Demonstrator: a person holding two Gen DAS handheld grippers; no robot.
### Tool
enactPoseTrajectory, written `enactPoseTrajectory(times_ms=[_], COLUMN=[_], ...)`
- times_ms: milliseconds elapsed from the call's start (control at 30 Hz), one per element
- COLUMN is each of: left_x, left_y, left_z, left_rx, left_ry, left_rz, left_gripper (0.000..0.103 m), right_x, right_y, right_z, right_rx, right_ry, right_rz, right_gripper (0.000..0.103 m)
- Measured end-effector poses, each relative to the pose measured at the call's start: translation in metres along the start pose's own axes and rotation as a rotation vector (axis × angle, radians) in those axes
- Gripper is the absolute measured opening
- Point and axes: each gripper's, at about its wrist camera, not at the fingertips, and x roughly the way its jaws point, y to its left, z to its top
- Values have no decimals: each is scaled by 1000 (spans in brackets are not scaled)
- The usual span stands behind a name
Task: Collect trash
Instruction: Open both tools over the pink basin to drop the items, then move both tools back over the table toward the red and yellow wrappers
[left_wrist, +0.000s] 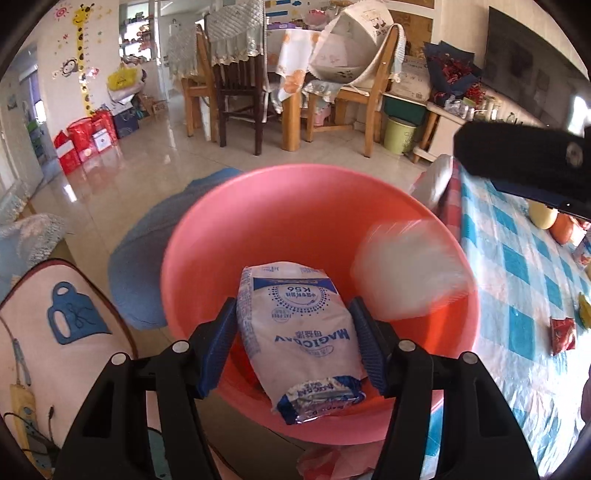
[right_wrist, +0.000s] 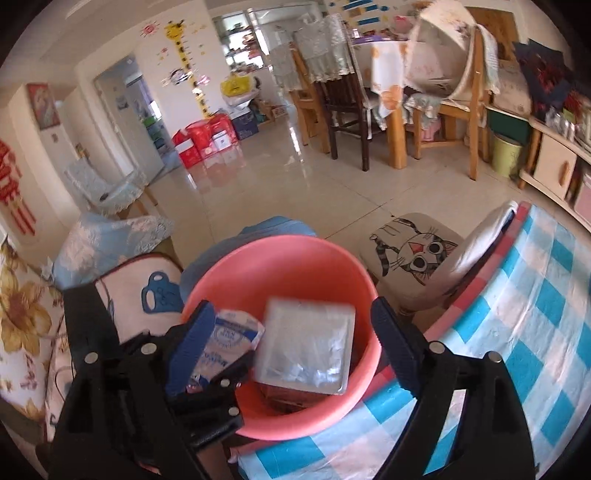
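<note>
Checked blue-white surface (right_wrist: 535, 332) edge: pink plastic bucket (left_wrist: 295, 206) just beside. Left claw (left_wrist: 293, 347) grips white-blue snack packet (left_wrist: 299, 332), long axis along fingers, directly over bucket. Right claw (right_wrist: 291, 354) wide, clear plastic wrapper (right_wrist: 306, 350) loose between jaws, above bucket.

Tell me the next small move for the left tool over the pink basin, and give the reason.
Probably open the left tool and let go. Its pads are pressed on the white and blue packet, which already hangs over the inside of the pink basin. The right tool is open, and the clear wrapper is loose over the same basin, so dropping should land it inside.
</note>
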Motion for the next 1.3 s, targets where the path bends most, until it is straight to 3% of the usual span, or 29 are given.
enactPoseTrajectory(times_ms=[67, 167, 367, 567, 900, 1300], left_x=[0, -3, -18, -44, -68, -93], left_y=[0, -4, -20, -42, -96, -150], left_z=[-2, -3, -2, -7, -20, -36], left_rx=[7, 11, 39, 58, 113, 187], left_ry=[-14, -28, -52, -103, -123, -142], left_rz=[0, 8, 31, 2, -82, -127], left_gripper=[75, 82, 82, 82, 82, 82], right_x=[-8, -28, -67, -101, -148, -203], right_y=[-5, -14, -30, -41, -56, -81], right_z=[-2, -10, -43, -85, -125, -156], right_rx=[31, 45, 28, 43, 47, 88], right_ry=[-23, -58, -85, -112, -135, -196], right_rz=[-10, -58, -219, -300, -338, -361], right_gripper=[91, 92, 93, 94, 95, 96])
